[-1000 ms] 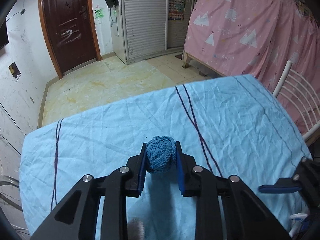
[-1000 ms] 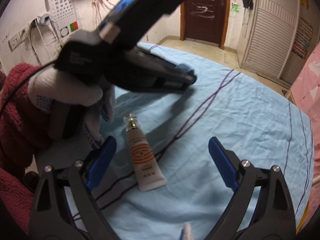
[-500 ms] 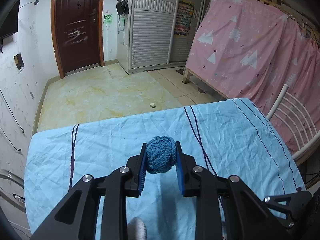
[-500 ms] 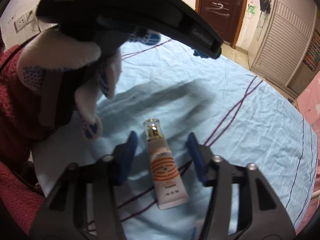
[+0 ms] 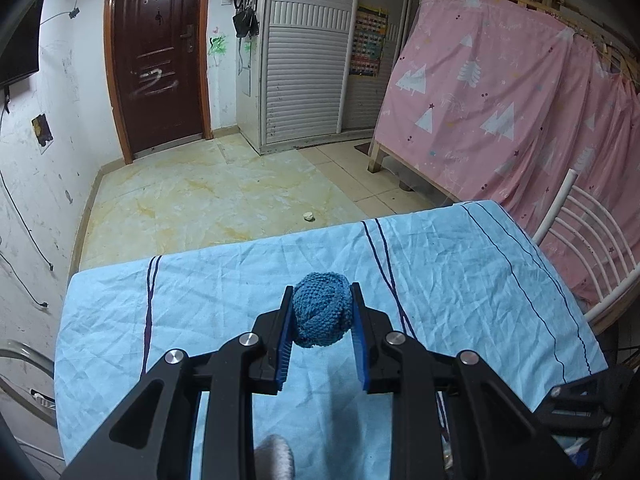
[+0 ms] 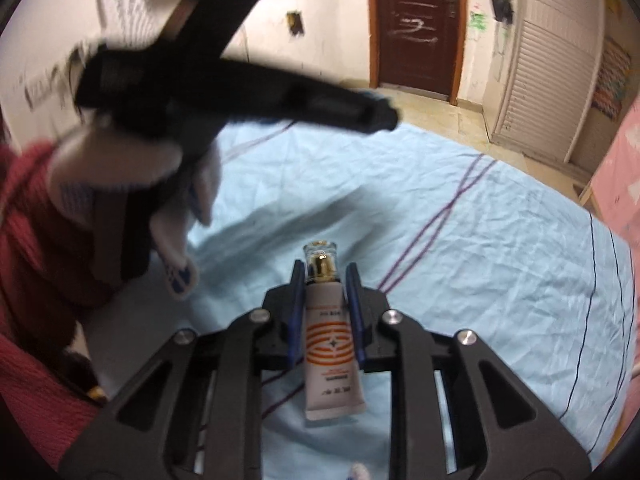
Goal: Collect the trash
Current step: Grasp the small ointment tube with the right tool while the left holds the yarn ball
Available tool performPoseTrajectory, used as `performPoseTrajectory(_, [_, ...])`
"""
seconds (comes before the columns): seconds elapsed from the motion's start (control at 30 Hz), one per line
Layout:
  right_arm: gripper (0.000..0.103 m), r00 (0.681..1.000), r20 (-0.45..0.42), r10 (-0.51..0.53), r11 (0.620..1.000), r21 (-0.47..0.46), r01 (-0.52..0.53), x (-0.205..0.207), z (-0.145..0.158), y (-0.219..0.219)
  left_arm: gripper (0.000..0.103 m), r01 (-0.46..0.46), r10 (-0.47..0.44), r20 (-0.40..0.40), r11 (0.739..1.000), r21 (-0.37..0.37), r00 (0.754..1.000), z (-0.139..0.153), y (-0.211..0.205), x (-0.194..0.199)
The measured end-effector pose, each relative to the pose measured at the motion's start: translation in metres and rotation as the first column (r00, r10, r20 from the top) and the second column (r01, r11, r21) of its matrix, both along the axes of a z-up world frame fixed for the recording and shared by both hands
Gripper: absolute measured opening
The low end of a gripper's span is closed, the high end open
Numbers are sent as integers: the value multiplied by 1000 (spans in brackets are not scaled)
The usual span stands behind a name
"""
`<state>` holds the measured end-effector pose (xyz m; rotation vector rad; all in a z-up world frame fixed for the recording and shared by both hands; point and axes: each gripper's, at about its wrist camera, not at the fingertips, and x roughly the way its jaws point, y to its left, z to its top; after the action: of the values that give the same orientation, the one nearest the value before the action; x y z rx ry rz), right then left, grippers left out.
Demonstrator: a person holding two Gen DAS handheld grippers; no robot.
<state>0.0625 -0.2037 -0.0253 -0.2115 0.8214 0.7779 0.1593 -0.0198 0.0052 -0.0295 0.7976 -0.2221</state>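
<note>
Blue knitted ball (image 5: 322, 315) and one cream tube (image 6: 330, 344), each gripped by one tool above the worktop (image 5: 460, 280).

Count: two tools, two task items, one worktop covered with a light blue cloth bearing dark stripes. Left tool (image 5: 321, 334): clamped on the ball, a round wad of blue knit, held clear above the worktop cloth. Right tool (image 6: 325, 312): its jaws have just been closing and now press both sides of the tube, held over the worktop. Tube: white body, orange ring pattern, gold collar under a clear cap, cap pointing away from the tool. A white-gloved hand (image 6: 132, 176) with a red sleeve holds the left tool above the worktop.
</note>
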Motion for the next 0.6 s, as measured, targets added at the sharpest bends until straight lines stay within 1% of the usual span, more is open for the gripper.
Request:
performPoseTrajectory(0.13, [19,998,-10,-55,996,77,56,1,8,-28,17,5,-5,5,1000,17,1000,4,-9,-2])
performPoseTrajectory(0.37, [19,990,14,-138,979,151,134,-7,22,-72,17,33,-33,14,998,55,999,14,-37,-6])
performPoseTrajectory(0.4, [19,989,17,-145,977,159,141,3,24,-80,17,37,-38,16,997,61,999,15,-41,-7])
performPoseTrajectory(0.6, [19,970,49,-240,945,241,221,8,38,-126,17,78,-81,26,992,95,996,26,-77,-11])
